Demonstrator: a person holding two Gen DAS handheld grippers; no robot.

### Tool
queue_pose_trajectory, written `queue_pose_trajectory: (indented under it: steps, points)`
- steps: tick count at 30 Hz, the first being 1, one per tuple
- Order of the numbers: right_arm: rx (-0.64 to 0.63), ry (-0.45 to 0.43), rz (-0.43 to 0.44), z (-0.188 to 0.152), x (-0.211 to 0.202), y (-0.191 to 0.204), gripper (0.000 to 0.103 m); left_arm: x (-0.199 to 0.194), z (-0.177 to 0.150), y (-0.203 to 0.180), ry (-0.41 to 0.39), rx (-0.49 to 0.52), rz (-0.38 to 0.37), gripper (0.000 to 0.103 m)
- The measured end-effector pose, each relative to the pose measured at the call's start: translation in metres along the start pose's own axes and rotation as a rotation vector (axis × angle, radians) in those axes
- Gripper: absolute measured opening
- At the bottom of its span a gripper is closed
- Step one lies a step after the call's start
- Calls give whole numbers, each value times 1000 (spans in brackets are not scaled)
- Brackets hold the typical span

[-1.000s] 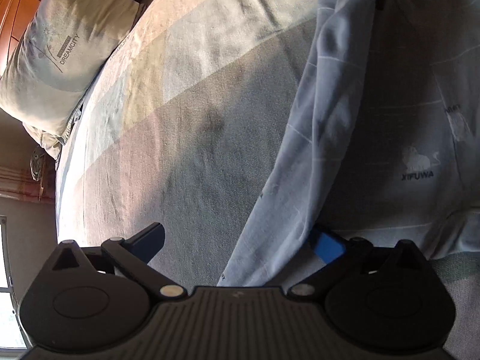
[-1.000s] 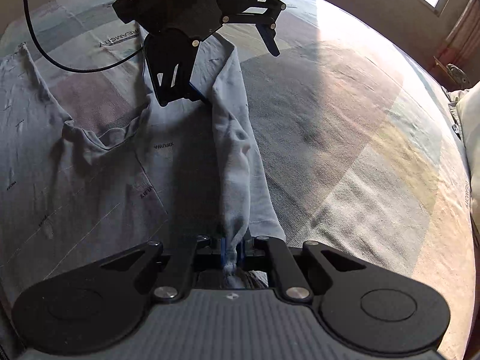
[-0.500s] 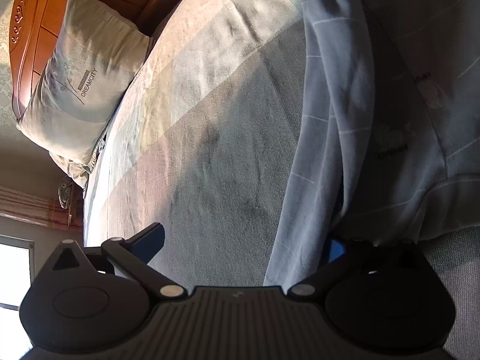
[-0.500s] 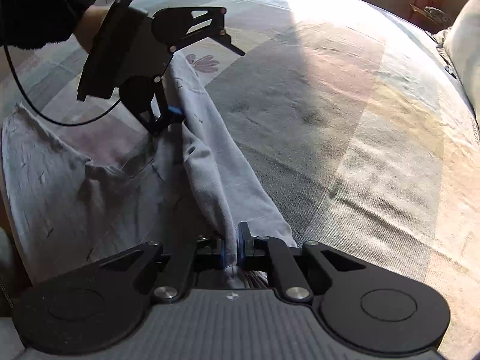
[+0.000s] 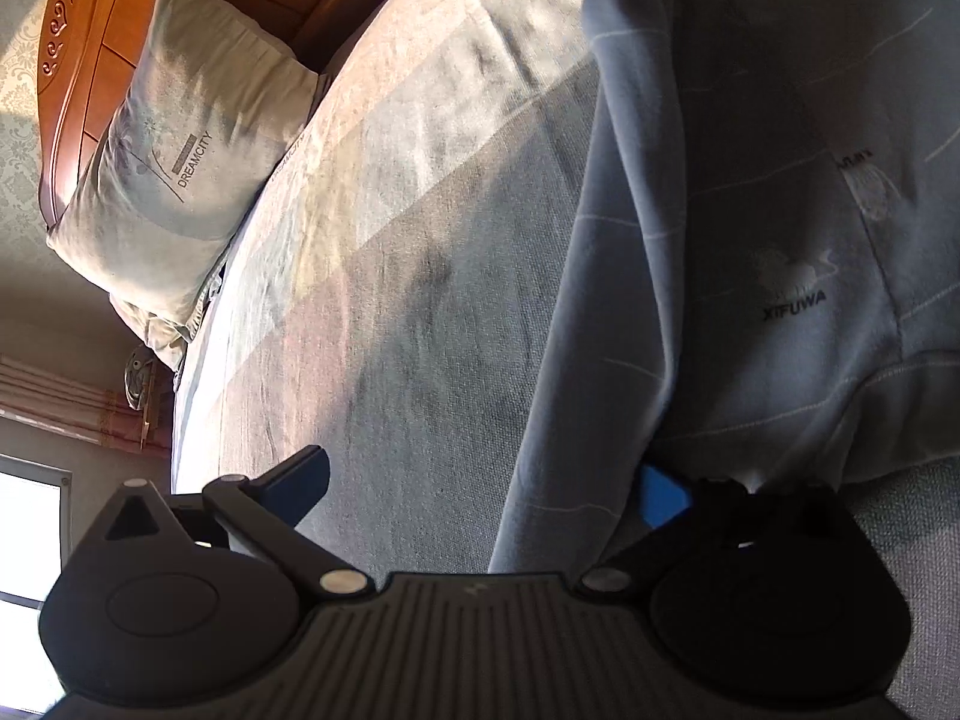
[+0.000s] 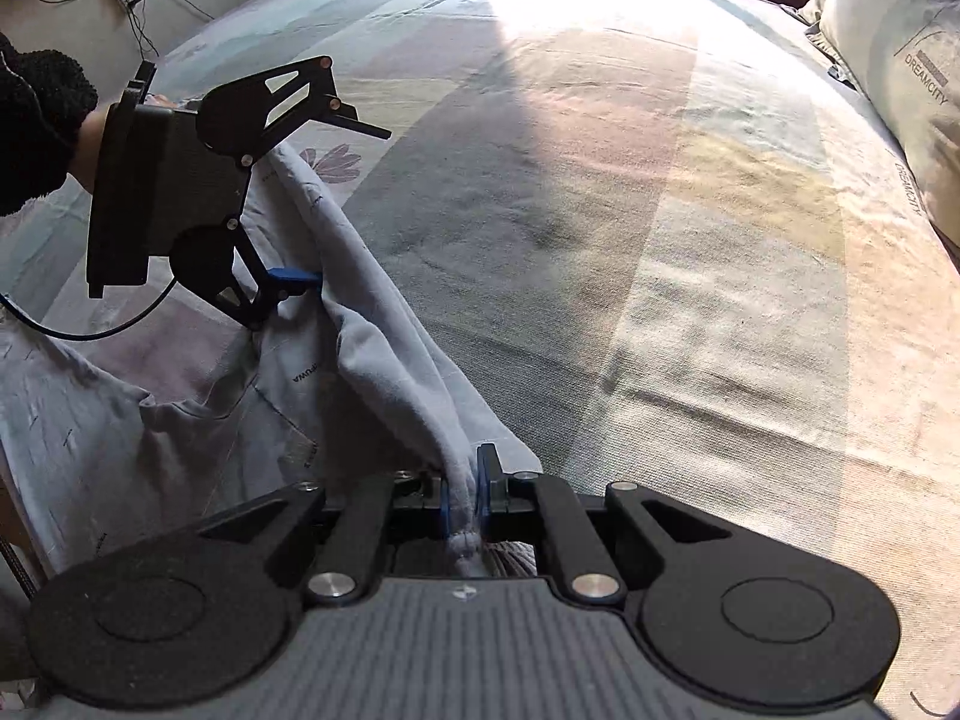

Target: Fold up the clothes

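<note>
A light blue-grey shirt (image 6: pixel 384 348) with thin white lines and an "XIFUWA" print (image 5: pixel 792 306) lies on the bed, one long edge lifted into a ridge. My right gripper (image 6: pixel 462 492) is shut on the near end of that ridge, with bunched cloth showing between its blue pads. At the ridge's far end my left gripper (image 6: pixel 336 204) is open, and the cloth runs between its spread fingers. In the left wrist view the left gripper (image 5: pixel 480 492) stands wide open, the shirt's folded edge (image 5: pixel 576 390) lying between its fingers close to the right pad (image 5: pixel 660 504).
The bed sheet (image 6: pixel 600 210) has broad pale colour blocks and stretches to the right of the shirt. A "DREAMCITY" pillow (image 5: pixel 174 180) leans on the wooden headboard (image 5: pixel 90 60). A person's hand in a black fleecy sleeve (image 6: pixel 36 120) holds the left gripper, and a black cable (image 6: pixel 60 324) hangs from it.
The right gripper stays shut on the shirt's edge and has swung toward the pillow. The left gripper stays open around the far end, tilted, and now sits further left in the right view.
</note>
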State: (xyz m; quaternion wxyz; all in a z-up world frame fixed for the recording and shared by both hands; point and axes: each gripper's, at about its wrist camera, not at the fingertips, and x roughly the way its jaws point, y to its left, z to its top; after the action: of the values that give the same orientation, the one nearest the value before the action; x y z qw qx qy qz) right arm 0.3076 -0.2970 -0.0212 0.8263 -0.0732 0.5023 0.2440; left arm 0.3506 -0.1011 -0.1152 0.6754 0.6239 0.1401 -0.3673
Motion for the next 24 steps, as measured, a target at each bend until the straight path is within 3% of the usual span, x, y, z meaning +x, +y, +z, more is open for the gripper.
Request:
queue_pose_trajectory:
  steps: [8, 14, 24]
  points:
    - [61, 46, -4, -9, 25, -9, 11, -13, -2, -3, -17, -19, 79, 103]
    - [-11, 52, -38, -12, 28, -3, 12, -37, 0, -4, -54, -62, 120, 103]
    - [-55, 69, -27, -11, 33, 5, 12, -33, -9, -22, -34, 9, 100, 103]
